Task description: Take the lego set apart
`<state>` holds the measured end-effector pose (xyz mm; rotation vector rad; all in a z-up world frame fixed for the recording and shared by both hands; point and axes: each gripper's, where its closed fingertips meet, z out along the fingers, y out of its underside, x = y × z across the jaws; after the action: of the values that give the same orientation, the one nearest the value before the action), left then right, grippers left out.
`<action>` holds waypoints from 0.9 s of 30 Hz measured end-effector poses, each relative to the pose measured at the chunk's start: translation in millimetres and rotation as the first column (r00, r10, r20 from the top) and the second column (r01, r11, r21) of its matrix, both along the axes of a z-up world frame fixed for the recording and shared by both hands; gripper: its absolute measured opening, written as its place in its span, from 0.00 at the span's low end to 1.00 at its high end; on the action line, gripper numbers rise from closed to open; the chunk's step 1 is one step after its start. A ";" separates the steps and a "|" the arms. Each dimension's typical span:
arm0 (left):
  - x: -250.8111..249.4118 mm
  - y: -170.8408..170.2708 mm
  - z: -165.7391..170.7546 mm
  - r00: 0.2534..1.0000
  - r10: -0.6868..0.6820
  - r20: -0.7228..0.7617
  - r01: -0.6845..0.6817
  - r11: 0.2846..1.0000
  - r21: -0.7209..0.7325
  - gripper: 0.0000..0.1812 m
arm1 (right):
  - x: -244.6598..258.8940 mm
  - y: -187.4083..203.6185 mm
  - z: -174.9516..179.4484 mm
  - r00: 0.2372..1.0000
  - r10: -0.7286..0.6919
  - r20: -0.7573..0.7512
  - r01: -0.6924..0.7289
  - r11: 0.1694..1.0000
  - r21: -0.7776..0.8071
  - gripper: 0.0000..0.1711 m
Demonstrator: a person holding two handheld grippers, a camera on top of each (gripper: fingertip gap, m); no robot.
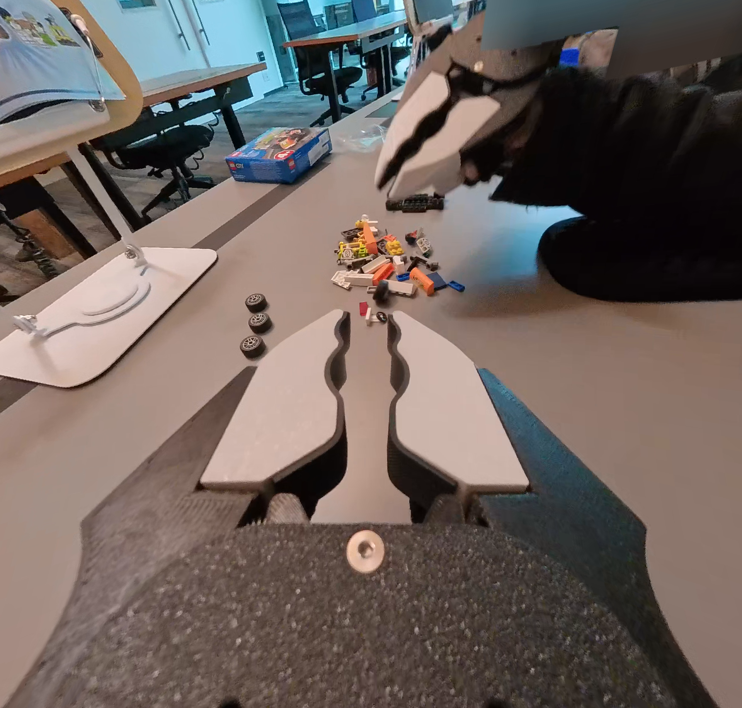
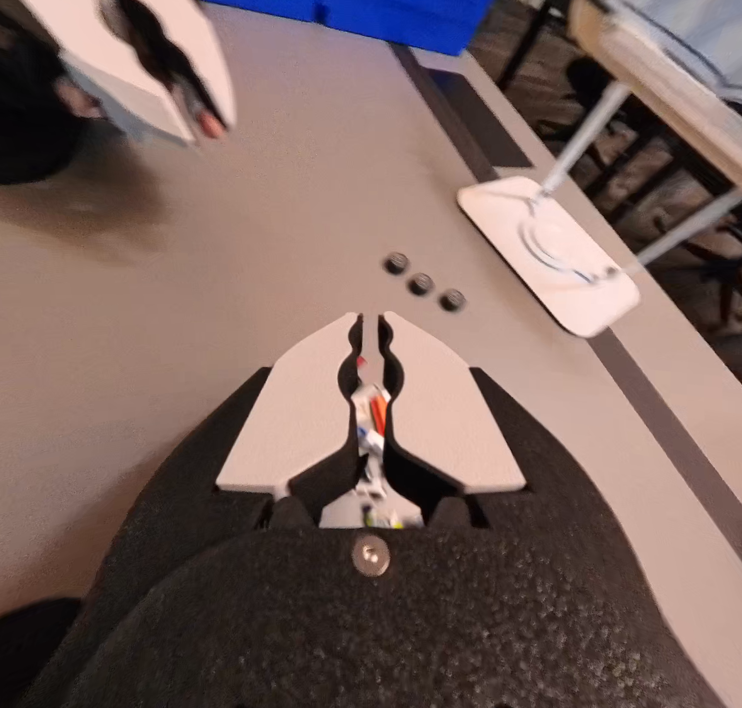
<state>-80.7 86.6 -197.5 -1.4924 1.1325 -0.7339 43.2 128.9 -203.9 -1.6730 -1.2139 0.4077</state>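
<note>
Left gripper (image 1: 367, 319) sits low over the grey table (image 1: 562, 408), fingers parted with a clear gap, nothing between them; tips just short of a small red piece (image 1: 363, 307) and a tiny white-and-black bit (image 1: 377, 318). Lego set is already mostly in bits: loose pile of bricks (image 1: 385, 259) mid-table, orange, white, yellow, blue, grey and black pieces mixed, one black wheel (image 1: 381, 290) at its near edge. Three more wheels (image 1: 256, 322) stand in a row left of the pile, apart from it. Black plate (image 1: 415, 203) lies beyond the pile, under the right gripper (image 1: 387, 187), which is blurred there and looks nearly closed. Right wrist view, also blurred: right gripper (image 2: 370, 319) shows only a narrow slit at the tips, nothing clamped; pile pieces (image 2: 371, 420) visible through the gap, below. Blue box (image 1: 281, 155) at the far table edge; white stand base (image 1: 108, 311) left.
</note>
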 end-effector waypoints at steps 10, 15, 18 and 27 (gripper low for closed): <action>2.4 1.8 -15.3 0.998 0.005 -0.061 -0.007 1.000 -0.026 0.09 | 32.9 9.8 -36.3 0.990 -0.039 0.135 0.059 0.987 -0.151 0.18; 4.7 -1.1 -21.9 0.996 -0.010 -0.086 0.007 0.999 -0.037 0.08 | 13.4 19.0 -70.3 0.962 0.063 0.266 -0.001 0.974 -0.227 0.21; 5.1 -1.8 -26.4 0.995 -0.019 -0.100 0.014 0.999 -0.050 0.08 | 5.5 25.6 -79.3 0.945 0.094 0.312 -0.016 0.970 -0.244 0.21; 8.1 -5.9 -36.2 0.992 -0.055 -0.116 0.045 0.995 -0.089 0.08 | 1.7 34.8 -99.9 0.847 0.186 0.498 -0.038 0.955 -0.293 0.15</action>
<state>-72.5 80.6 -233.7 -1.6031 1.2450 -0.7446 44.9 163.7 -303.8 -2.0361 -1.7266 0.1955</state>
